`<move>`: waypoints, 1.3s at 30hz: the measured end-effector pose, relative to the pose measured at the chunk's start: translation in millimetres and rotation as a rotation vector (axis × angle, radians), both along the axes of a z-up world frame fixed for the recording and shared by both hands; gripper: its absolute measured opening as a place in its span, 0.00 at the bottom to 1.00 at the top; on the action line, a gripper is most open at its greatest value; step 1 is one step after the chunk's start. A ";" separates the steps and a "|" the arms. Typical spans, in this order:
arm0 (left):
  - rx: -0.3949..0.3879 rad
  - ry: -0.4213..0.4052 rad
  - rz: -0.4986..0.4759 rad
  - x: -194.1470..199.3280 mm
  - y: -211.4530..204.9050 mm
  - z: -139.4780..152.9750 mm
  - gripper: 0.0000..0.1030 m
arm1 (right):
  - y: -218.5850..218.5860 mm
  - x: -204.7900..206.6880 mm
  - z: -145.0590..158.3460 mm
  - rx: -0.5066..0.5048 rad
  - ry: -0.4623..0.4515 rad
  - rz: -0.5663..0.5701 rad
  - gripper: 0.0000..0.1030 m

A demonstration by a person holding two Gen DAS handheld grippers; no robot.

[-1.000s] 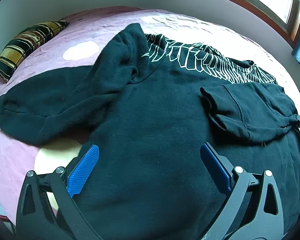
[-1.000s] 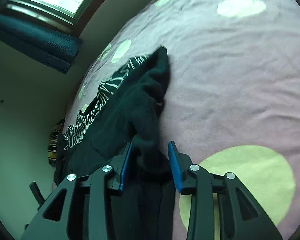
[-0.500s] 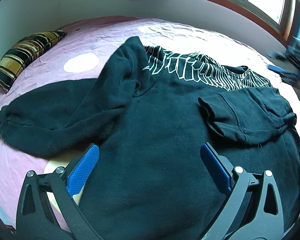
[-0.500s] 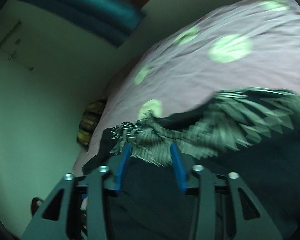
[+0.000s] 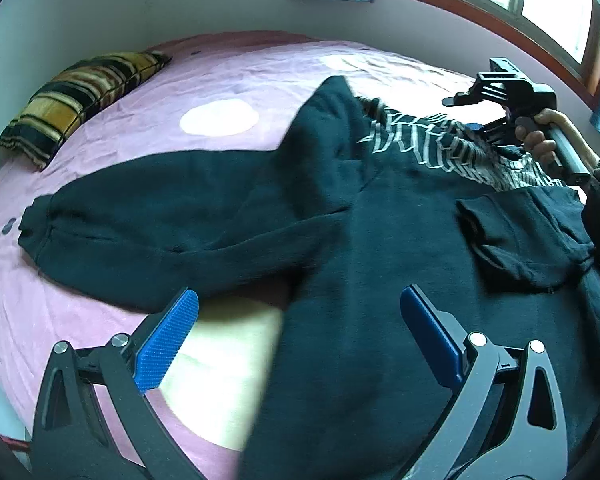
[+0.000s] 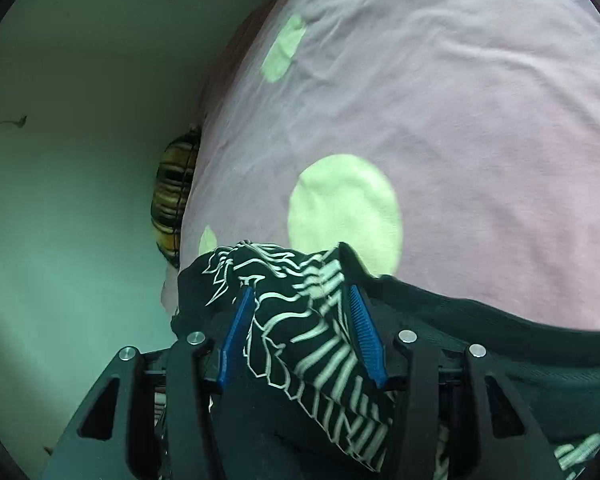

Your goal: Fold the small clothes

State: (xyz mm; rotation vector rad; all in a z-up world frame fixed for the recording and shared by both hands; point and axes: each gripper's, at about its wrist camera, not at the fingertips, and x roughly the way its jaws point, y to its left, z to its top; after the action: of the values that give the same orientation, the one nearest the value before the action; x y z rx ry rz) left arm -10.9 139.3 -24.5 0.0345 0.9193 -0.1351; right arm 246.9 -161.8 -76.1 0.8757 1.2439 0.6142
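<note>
Left tongs [image 5: 296, 320] gape wide over the black hoodie [image 5: 340, 280], holding nothing; right tongs [image 6: 300, 320] (just been opening) half open, striped cloth [image 6: 312, 320] lying between.

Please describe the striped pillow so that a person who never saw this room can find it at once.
Start from the pink bed sheet with pale round spots. Follow it to the far left corner beside the wall, well away from the black hoodie. The pillow lies there, the only yellow-and-black striped thing on the bed.
</note>
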 end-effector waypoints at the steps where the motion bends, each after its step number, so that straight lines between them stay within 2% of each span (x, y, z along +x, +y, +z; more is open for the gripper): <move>1: 0.002 0.006 0.010 1.9 4.1 -2.0 0.98 | 2.1 1.4 -1.7 0.005 0.003 -0.006 0.51; 4: 0.002 0.020 0.033 5.4 13.7 -6.9 0.98 | 0.9 6.0 -8.7 0.058 0.013 -0.052 0.51; 8: 0.000 0.039 0.059 6.4 26.1 -12.1 0.98 | -11.0 10.3 -10.6 0.174 -0.043 -0.146 0.51; 10: 0.009 0.046 0.073 6.1 31.7 -14.9 0.98 | -14.1 11.9 -18.0 0.218 -0.018 -0.186 0.51; 11: 0.013 0.050 0.080 6.1 34.5 -16.0 0.98 | -14.2 12.6 -22.2 0.209 0.006 -0.187 0.51; 13: 0.013 0.055 0.090 5.9 39.6 -18.0 0.98 | -12.5 13.0 -22.7 0.192 -0.003 -0.176 0.51; 14: 0.013 0.057 0.093 5.5 41.8 -18.8 0.98 | -15.7 13.0 -18.8 0.183 -0.008 -0.171 0.48; 16: 0.014 0.065 0.100 6.8 44.8 -21.2 0.98 | -13.2 14.9 -13.9 0.121 -0.011 -0.173 0.32; 17: 0.011 0.068 0.102 7.1 46.0 -22.2 0.98 | -10.5 17.1 -9.5 0.059 -0.026 -0.175 0.19; 18: 0.009 0.069 0.101 7.0 46.7 -22.8 0.98 | -7.9 19.9 -5.0 0.013 -0.055 -0.182 0.11; 22: 0.012 0.054 0.096 4.9 48.0 -23.2 0.98 | -5.9 21.4 10.5 -0.098 -0.178 -0.231 0.07; 25: 0.009 0.057 0.100 5.3 49.9 -23.7 0.98 | -5.8 30.2 -8.2 -0.222 -0.108 -0.267 0.05; 26: 0.007 0.058 0.105 5.2 51.3 -23.6 0.98 | -7.1 32.7 -14.3 -0.240 -0.089 -0.275 0.00; 28: 0.005 0.055 0.113 4.4 54.3 -22.5 0.98 | -14.3 33.4 -17.2 -0.201 -0.070 -0.298 0.00; 32: 0.016 0.046 0.131 3.1 62.3 -21.2 0.98 | -25.1 23.6 5.2 -0.137 -0.121 -0.339 0.04; 34: 0.009 0.050 0.142 2.4 67.1 -21.1 0.98 | -30.1 15.5 16.1 -0.058 -0.133 -0.336 0.08; 35: 0.008 0.048 0.145 1.6 69.1 -20.8 0.98 | -31.0 12.1 19.0 -0.031 -0.134 -0.334 0.18; 36: 0.010 0.044 0.147 0.6 71.0 -20.4 0.98 | -31.1 7.7 22.4 -0.017 -0.136 -0.326 0.36; 38: 0.016 0.041 0.148 -1.6 73.4 -19.8 0.98 | -24.8 1.5 24.5 -0.054 -0.096 -0.288 0.51; 39: 0.019 0.040 0.149 -2.6 74.3 -19.3 0.98 | -20.9 0.1 20.8 -0.103 -0.048 -0.269 0.51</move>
State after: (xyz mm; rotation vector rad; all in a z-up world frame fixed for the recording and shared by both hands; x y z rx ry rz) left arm -13.5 213.5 -43.8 -0.0186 0.9597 0.0113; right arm 246.9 -182.7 -55.3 0.9175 1.0817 0.3516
